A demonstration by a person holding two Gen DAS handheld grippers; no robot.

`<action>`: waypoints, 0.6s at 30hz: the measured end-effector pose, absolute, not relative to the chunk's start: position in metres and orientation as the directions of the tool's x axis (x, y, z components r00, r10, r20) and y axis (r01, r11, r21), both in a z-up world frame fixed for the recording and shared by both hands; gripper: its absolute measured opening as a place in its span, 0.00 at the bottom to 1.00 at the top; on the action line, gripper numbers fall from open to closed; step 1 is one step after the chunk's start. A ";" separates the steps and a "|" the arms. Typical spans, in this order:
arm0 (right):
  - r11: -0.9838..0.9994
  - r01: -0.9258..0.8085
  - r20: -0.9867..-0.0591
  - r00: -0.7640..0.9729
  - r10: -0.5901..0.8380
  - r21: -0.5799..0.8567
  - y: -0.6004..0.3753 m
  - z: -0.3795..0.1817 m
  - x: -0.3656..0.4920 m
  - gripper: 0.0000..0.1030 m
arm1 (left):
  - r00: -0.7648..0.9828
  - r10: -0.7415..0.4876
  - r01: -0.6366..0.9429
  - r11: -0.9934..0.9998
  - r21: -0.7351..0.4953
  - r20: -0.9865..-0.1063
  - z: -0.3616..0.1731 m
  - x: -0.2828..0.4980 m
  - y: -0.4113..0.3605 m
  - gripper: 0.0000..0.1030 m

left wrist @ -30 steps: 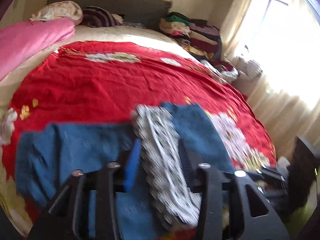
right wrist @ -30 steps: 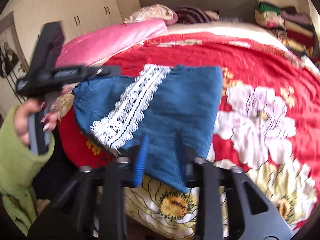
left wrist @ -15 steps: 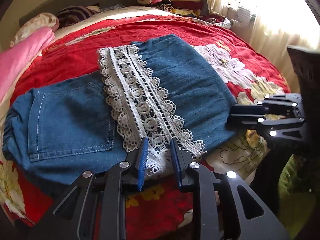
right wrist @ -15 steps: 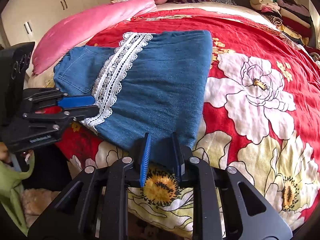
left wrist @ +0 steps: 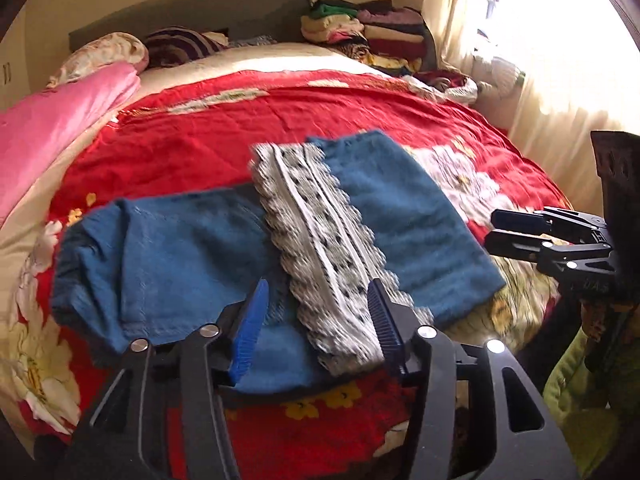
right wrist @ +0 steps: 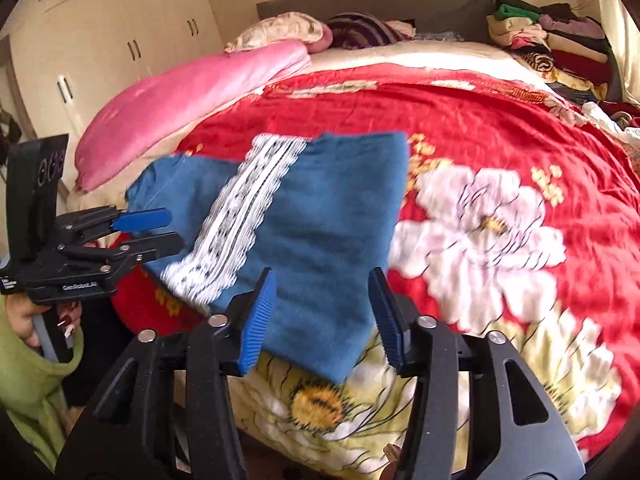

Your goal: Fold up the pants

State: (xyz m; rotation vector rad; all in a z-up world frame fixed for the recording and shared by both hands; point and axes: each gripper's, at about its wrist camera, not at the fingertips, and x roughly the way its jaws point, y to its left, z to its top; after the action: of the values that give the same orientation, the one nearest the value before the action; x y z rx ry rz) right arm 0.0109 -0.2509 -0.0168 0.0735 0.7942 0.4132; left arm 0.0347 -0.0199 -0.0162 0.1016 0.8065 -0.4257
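Blue denim pants [left wrist: 176,256] with a white lace band [left wrist: 320,240] lie folded on the red flowered bedspread [left wrist: 200,140] near its front edge. They also show in the right wrist view [right wrist: 328,232], lace [right wrist: 240,220] to the left. My left gripper [left wrist: 316,320] is open and empty, just above the near edge of the pants by the lace. My right gripper [right wrist: 322,312] is open and empty over the pants' near right corner. Each gripper shows in the other's view: the right one [left wrist: 520,232], the left one [right wrist: 132,232].
A pink quilt [right wrist: 192,92] lies along the bed's left side. Pillows [left wrist: 104,52] and a stack of folded clothes [left wrist: 372,32] sit at the head. A curtained window [left wrist: 540,60] is on the right, wardrobes [right wrist: 100,40] on the left.
Both grippers have opened wider and pulled back and up from the pants' near edge. The pants lie where they were.
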 end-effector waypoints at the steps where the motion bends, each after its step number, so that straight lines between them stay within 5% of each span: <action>1: 0.920 -0.327 -0.677 0.629 0.383 0.217 -0.253 -0.014 0.017 0.44 | 0.617 -0.327 0.399 0.914 -0.073 -0.716 -0.014 0.039 -0.018 0.51; 18: 0.937 -0.284 -0.709 0.618 0.340 0.202 -0.266 0.006 0.136 0.57 | 0.632 -0.348 0.356 0.924 -0.139 -0.693 0.008 0.112 -0.028 0.54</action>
State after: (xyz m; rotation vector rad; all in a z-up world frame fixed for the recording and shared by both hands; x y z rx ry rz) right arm 0.1362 -0.2658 0.0055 0.0721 0.8308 0.3592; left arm 0.1124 -0.0278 0.0078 0.0114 0.7901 -0.4026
